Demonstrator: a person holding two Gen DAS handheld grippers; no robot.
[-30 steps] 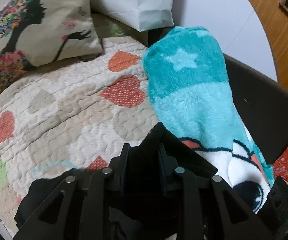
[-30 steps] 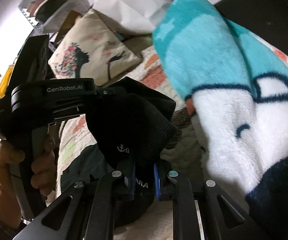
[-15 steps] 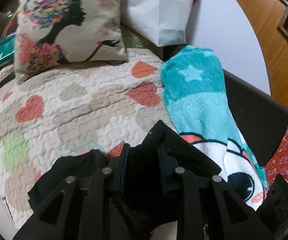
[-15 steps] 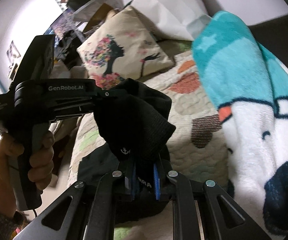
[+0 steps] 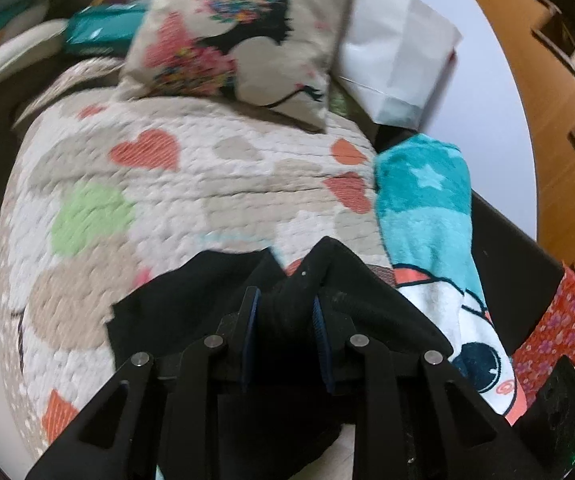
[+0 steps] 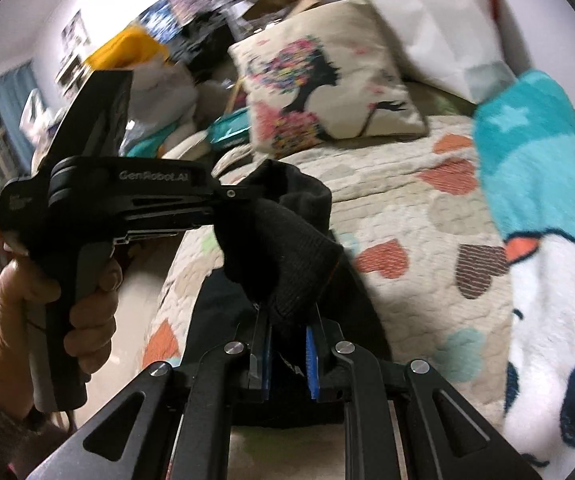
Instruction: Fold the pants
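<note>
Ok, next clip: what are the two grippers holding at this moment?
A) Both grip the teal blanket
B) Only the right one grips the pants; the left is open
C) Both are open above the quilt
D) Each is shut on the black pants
D: the black pants are bunched between the jaws of the right gripper, and the left gripper is likewise clamped on the fabric above the heart quilt.

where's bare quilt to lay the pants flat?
Open heart quilt between the floral cushion and the black pants, left of the teal fleece blanket. Crowded: behind the cushion by the white bag, and the blanket's side.
</note>
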